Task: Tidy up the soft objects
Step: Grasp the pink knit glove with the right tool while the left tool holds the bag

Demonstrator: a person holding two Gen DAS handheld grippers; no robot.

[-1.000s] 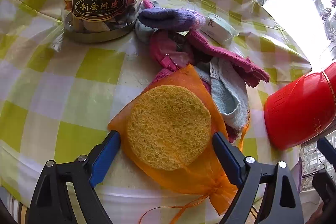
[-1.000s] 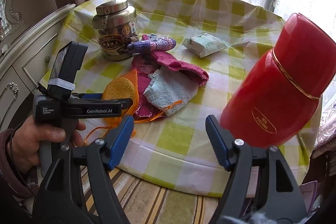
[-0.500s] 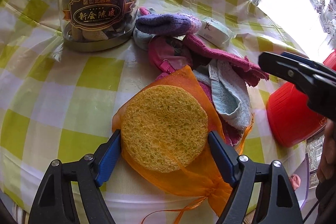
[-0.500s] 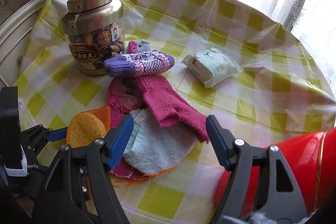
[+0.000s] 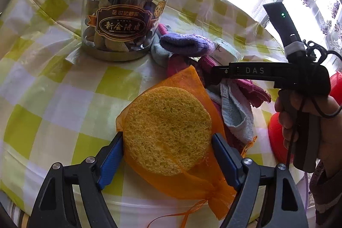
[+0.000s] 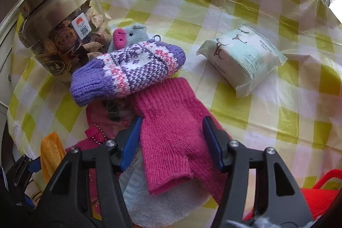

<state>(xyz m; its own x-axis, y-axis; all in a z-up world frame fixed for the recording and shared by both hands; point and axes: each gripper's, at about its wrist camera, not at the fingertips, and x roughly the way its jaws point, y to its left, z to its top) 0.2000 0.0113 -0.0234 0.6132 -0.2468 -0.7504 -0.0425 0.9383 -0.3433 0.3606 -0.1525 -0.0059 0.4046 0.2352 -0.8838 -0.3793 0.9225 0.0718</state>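
A round yellow sponge (image 5: 166, 129) lies partly inside an orange mesh bag (image 5: 192, 181) at the near edge of the table. My left gripper (image 5: 166, 138) is shut on the sponge, its blue pads (image 5: 113, 149) pressing on both sides. My right gripper (image 6: 172, 127) hangs over a pile of soft things, its jaws closing around a pink knit mitten (image 6: 168, 112) without squeezing it. A purple patterned mitten (image 6: 128, 69) lies across the pink one's far end. Behind it sits a small plush pig (image 6: 128, 35), and under the pink mitten lies a pale cloth (image 6: 166, 204).
A glass jar with a metal lid (image 5: 124, 14) stands at the back left. A pale green tissue pack (image 6: 241, 57) lies to the right of the pile. A red flask (image 5: 275, 138) lies near the right edge. A hand (image 5: 299, 112) holds the right gripper's handle.
The right gripper swept in from the table's edge and dropped over the pink mitten, and its jaws narrowed. The left gripper's pads closed in onto the sponge.
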